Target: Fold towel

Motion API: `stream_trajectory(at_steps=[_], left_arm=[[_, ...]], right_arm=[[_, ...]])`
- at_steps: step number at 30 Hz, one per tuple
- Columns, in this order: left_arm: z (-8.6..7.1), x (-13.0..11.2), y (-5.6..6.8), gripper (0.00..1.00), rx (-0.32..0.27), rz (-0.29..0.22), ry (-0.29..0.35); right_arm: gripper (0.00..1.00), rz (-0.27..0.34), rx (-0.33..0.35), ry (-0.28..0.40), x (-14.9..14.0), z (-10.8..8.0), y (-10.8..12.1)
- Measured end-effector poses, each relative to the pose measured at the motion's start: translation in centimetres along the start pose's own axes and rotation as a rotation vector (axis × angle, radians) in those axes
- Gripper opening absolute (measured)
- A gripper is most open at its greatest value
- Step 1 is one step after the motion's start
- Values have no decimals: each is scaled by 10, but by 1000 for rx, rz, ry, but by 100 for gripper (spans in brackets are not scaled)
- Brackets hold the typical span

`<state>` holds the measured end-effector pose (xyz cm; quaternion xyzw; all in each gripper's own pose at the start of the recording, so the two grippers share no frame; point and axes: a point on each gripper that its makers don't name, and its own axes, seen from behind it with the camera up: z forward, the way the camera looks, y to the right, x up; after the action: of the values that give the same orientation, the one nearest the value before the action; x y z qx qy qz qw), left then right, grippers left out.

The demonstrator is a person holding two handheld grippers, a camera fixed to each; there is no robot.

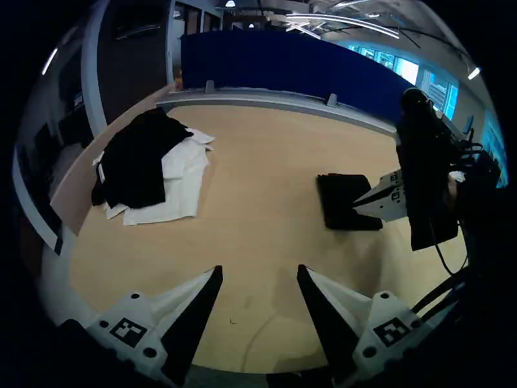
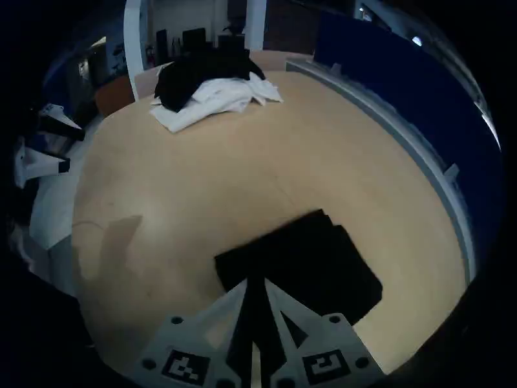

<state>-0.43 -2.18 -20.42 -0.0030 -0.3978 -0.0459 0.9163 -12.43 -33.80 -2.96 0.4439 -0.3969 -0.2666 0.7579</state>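
A folded black towel [image 2: 304, 265] lies flat on the wooden table [image 2: 213, 174]; in the left gripper view the same black towel [image 1: 342, 197] sits to the right. My right gripper [image 2: 257, 281] is at the towel's near edge, its fingers almost together with dark cloth pinched between them. From the left gripper view, the right gripper [image 1: 358, 204] meets the towel's right edge, with a dark sleeve [image 1: 426, 181] behind it. My left gripper [image 1: 258, 271] hovers open over bare table, holding nothing, well left of the towel.
A heap of black and white towels [image 1: 152, 165] lies at the table's far left; the right gripper view shows this heap [image 2: 210, 87] at the far end. A blue partition [image 1: 291, 64] runs behind the table. Bare wood lies between heap and folded towel.
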Motion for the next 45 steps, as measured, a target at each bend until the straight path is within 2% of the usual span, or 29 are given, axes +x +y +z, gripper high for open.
stream_trajectory(at_steps=[5,8,11,14,15,19,26,45], left_arm=[[1,-4,-1,85,1,-11,-2],[3,-5,-2,85,2,-12,-3],[3,-4,-2,85,3,-10,-2],[4,-2,-3,85,5,-7,-2],[4,-2,-3,85,6,-6,-2],[3,0,-3,85,7,-3,-2],[3,3,-4,85,5,1,2],[4,1,-5,85,4,6,0]], right_arm=[[4,27,9,-14,-5,10,-5],[10,46,8,-8,-3,9,-4],[28,59,13,4,-1,7,-4],[60,67,18,21,2,2,-4],[66,70,15,25,3,1,-4],[76,81,0,37,5,-4,0],[77,112,-15,36,-5,-11,3],[77,204,-82,-20,-70,-33,13]])
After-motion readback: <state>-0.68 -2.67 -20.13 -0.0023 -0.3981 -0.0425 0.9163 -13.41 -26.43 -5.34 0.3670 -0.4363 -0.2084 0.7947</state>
